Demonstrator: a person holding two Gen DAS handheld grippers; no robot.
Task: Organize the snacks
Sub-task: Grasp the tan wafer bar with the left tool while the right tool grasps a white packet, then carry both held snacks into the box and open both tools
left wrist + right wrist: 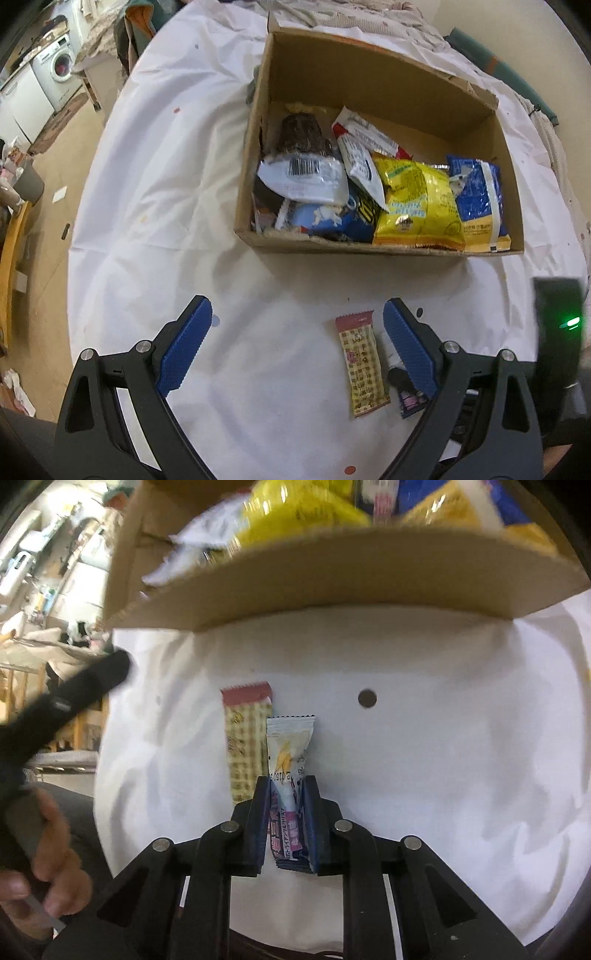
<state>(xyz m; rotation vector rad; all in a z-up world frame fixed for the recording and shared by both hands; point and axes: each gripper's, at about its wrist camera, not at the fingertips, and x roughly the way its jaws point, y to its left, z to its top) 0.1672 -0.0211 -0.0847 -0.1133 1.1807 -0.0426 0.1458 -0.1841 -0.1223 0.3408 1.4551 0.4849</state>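
A cardboard box on the white table holds several snack bags, among them a yellow bag and a blue bag. A checkered red-topped snack bar lies on the cloth in front of the box. My left gripper is open and empty above the table, the bar just inside its right finger. My right gripper is shut on a white and purple snack bar, held beside the checkered bar. The box's front wall is right ahead of it.
The white cloth covers the round table; its edge drops off at the left. A washing machine and cabinets stand far left. The other hand-held tool shows at the left of the right wrist view.
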